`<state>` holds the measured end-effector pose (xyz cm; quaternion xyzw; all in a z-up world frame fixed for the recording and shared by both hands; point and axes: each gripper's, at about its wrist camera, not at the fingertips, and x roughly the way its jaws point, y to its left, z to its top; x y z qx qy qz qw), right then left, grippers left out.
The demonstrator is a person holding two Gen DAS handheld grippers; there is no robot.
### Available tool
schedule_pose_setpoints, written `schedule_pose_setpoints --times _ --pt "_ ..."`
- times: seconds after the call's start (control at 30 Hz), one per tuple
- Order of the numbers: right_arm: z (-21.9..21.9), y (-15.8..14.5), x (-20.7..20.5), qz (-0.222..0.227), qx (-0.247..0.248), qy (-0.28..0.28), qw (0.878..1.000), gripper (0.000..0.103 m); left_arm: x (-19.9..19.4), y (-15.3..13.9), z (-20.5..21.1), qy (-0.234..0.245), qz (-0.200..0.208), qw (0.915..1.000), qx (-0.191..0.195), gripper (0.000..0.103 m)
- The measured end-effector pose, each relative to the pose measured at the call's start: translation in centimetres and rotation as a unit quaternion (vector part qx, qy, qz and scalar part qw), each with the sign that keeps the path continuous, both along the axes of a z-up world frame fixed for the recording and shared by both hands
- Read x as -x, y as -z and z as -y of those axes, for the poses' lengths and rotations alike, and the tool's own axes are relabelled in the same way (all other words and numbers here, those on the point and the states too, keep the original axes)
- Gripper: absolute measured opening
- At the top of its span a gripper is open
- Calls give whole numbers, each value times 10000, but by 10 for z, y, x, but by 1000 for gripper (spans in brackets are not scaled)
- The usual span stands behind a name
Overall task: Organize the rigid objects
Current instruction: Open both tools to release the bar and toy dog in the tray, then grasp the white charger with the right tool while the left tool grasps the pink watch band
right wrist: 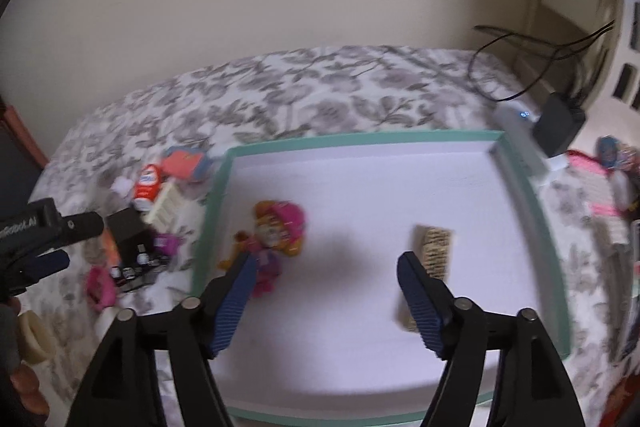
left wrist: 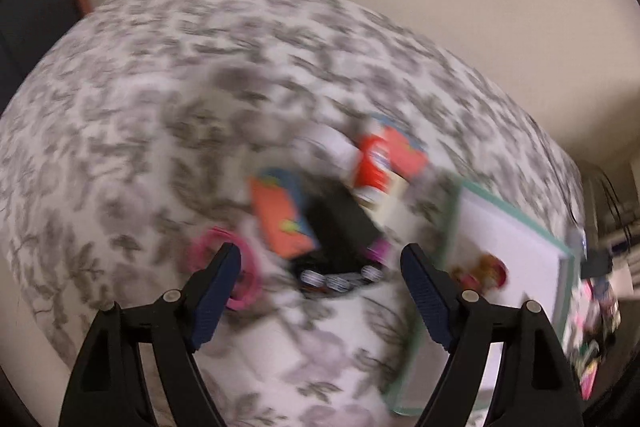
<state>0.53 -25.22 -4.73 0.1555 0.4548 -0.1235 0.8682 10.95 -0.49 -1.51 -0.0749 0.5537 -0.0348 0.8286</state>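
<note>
- Right gripper (right wrist: 324, 267) spread, empty, over teal-rimmed tray (right wrist: 216, 203); doll (right wrist: 276, 227) and printed block (right wrist: 434, 247) inside.
- Left gripper (left wrist: 320, 259) spread, empty (view blurred) above clutter pile (left wrist: 332, 211) on bed (left wrist: 160, 75): risk of a mis-grab among crowded pieces.

Left gripper (left wrist: 320, 267) open over a blurred pile on a floral cloth (left wrist: 140, 87)

Between its jaws lies nothing gripped; beyond them sit a black box (left wrist: 340, 223), an orange card (left wrist: 280, 223) at ten o'clock, a red-labelled bottle (left wrist: 372, 167) at twelve, a pink ring (left wrist: 244, 279) at nine, and a green-rimmed tray (left wrist: 452, 219) at three.
</note>
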Motion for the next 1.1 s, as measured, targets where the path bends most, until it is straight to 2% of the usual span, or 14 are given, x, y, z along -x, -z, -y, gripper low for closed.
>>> schedule_pose_setpoints --times 0.07,0.1,0.17,0.27,0.37,0.5,0.63,0.8,0.93,1.1 --pt "-5 2 -2 7 -156 -84 9998 96 -1 -2 -16 -204 86 9997 -49 83" --pt "-10 2 -3 22 -208 -139 9997 99 -2 -3 -25 -286 131 9995 -40 83" --pt "-16 1 -5 49 -245 -210 9995 99 -1 -6 -38 -454 238 9987 -82 84" --pt "-30 -1 -10 116 -335 -355 9987 99 -2 -7 -52 -602 350 9973 -231 101" --pt "-50 -3 -16 153 -389 -590 9974 99 -1 -4 -67 -717 391 9963 -255 102" --pt "-81 -2 -25 116 -512 -983 9938 99 1 7 -86 -889 225 9955 -229 102" --pt "-114 6 -32 -18 -614 -1418 9880 99 2 30 -103 -1086 -169 9938 -190 102" --pt "-148 23 -39 -306 -611 -1834 9807 99 5 56 -122 -1465 -528 9875 -250 102" --pt "-169 36 -41 -522 -546 -2123 9743 99 7 66 -132 -1663 -672 9837 -132 102" --pt "-184 49 -44 -735 -427 -2350 9683 99 8 68 -134 -1677 -669 9835 -140 102"
